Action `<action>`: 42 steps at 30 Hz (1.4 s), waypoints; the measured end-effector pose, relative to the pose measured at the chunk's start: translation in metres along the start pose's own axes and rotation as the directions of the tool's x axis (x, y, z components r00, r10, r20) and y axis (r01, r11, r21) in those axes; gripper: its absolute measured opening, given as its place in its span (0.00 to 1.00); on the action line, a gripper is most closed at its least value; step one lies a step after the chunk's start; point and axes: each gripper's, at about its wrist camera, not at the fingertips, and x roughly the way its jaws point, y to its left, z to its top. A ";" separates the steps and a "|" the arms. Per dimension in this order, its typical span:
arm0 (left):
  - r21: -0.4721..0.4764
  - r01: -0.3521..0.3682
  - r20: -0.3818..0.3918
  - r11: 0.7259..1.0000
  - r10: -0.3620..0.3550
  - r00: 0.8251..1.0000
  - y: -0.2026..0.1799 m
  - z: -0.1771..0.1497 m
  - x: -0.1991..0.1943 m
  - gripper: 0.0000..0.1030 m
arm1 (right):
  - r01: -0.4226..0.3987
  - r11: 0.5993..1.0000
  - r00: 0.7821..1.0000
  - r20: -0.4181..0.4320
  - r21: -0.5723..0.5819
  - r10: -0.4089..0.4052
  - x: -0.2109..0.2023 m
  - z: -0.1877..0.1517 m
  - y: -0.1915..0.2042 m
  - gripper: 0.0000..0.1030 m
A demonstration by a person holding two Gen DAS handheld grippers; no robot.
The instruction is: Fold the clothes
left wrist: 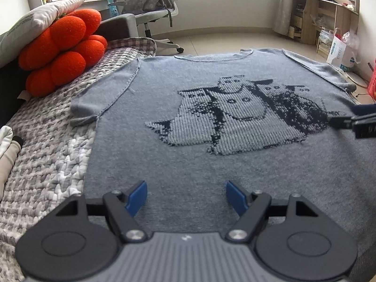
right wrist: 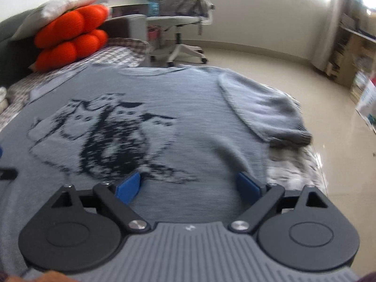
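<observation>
A grey knit sweater (left wrist: 188,164) with a dark cat pattern (left wrist: 237,117) lies flat on a bed, neck away from me, short sleeves spread to both sides. My left gripper (left wrist: 186,196) hovers open over its lower left part, blue pads wide apart with nothing between them. The right gripper (left wrist: 352,121) pokes in at the right edge of the left wrist view. In the right wrist view the sweater (right wrist: 188,108) is blurred; my right gripper (right wrist: 188,185) is open above its lower right part, near the right sleeve (right wrist: 265,115).
A grey-white checked bedspread (left wrist: 47,155) covers the bed. An orange lumpy cushion (left wrist: 63,51) and a white pillow (left wrist: 40,16) sit at the far left. An office chair (left wrist: 152,7) stands beyond the bed on a tiled floor (right wrist: 282,70). Shelves (left wrist: 324,16) and bags (left wrist: 340,49) line the right wall.
</observation>
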 end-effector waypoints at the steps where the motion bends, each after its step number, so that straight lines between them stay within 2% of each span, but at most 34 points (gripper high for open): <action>1: -0.002 -0.004 0.001 1.000 0.004 1.000 0.000 0.000 0.000 0.74 | 0.007 1.000 1.000 -0.001 0.018 -0.007 0.000 0.001 -0.005 0.88; 6: -0.005 -0.039 0.016 0.999 0.039 0.999 0.002 0.001 0.000 0.75 | 0.025 0.999 1.000 -0.004 0.021 -0.025 0.003 0.007 -0.005 0.89; 13: -0.021 -0.053 0.011 0.998 0.053 0.999 0.006 0.004 0.004 0.76 | -0.030 1.000 1.000 -0.001 -0.003 0.030 0.014 0.020 0.010 0.89; 16: -0.017 -0.053 0.011 0.998 0.054 0.999 0.005 0.004 0.004 0.76 | -0.001 0.999 1.000 -0.010 -0.046 0.001 0.021 0.016 0.015 0.92; 24: -0.012 -0.050 0.015 0.999 0.050 0.999 0.006 0.003 0.004 0.78 | 0.043 0.997 0.999 -0.009 0.063 -0.042 0.018 0.016 -0.012 0.92; 35: -0.036 -0.062 0.015 0.997 0.062 0.998 0.015 0.003 0.001 0.78 | 0.067 0.997 0.997 0.038 0.047 -0.068 0.018 0.007 -0.006 0.95; 38: -0.052 -0.074 0.022 0.996 0.075 0.997 0.020 0.004 -0.002 0.78 | 0.051 0.996 0.997 0.052 0.067 -0.054 0.017 0.005 -0.009 0.96; 42: -0.079 -0.058 0.047 0.995 0.062 0.997 0.032 0.016 -0.013 0.78 | 0.043 0.996 0.997 0.068 0.083 -0.048 0.014 0.002 -0.010 0.96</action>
